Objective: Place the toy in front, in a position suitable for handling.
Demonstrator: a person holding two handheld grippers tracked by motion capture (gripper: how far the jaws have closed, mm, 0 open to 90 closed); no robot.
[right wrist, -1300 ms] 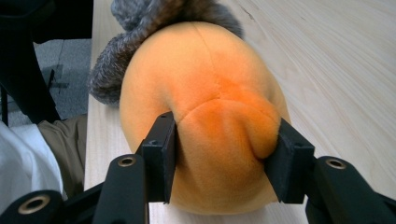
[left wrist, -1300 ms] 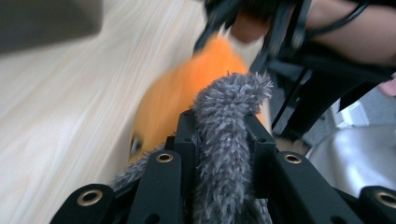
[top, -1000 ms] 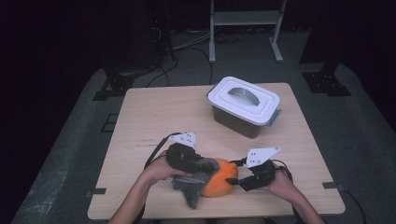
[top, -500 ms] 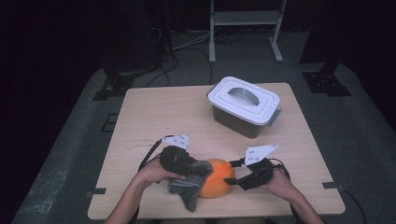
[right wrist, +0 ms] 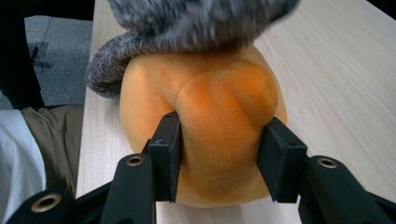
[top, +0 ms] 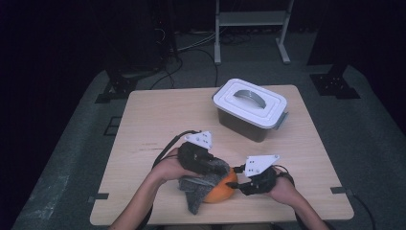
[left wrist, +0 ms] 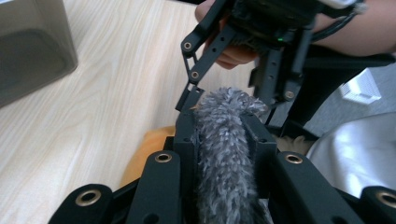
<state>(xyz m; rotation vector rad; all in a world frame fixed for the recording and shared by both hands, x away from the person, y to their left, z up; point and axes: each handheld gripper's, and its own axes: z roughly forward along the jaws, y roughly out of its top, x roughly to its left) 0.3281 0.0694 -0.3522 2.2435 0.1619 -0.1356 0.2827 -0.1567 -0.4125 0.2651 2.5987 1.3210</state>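
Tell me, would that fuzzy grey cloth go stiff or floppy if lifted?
Probably floppy: the fuzzy grey cloth drapes over the soft orange plush ball and bunches between the left tool's jaws. It looks light and fluffy, so unlikely to slip. It shouldn't roll, though the ball might.

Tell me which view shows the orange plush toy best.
The right gripper view: the orange plush toy sits close and sharp between the jaws. The high view shows it small, half under the grey fuzzy cloth; the left gripper view gives an orange sliver.
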